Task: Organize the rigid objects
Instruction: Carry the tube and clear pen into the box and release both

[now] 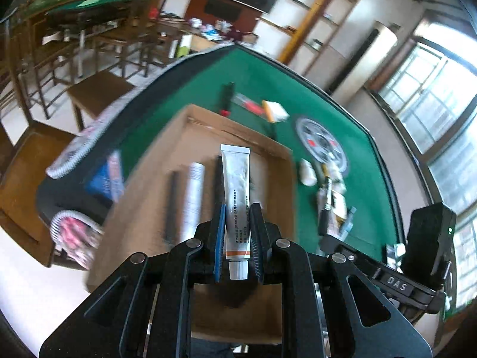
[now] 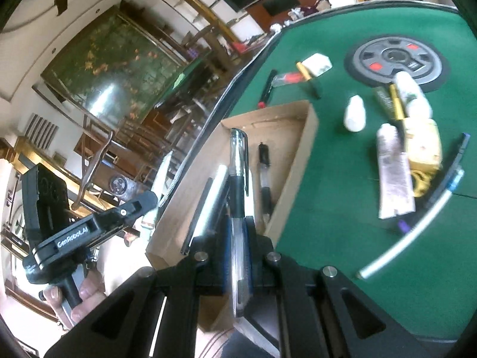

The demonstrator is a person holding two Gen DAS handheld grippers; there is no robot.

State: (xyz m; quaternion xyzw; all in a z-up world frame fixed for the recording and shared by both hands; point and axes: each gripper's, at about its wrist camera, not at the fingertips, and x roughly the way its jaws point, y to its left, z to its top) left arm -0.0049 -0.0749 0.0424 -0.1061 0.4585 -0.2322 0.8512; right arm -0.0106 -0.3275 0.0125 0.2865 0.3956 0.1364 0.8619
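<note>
Left gripper (image 1: 238,235) clamps a white tube (image 1: 237,191); right gripper (image 2: 238,238) clamps a black pen (image 2: 238,185), cardboard tray (image 2: 308,131) beyond both.

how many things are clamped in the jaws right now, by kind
tube: 1
pen: 1
total: 2
</note>
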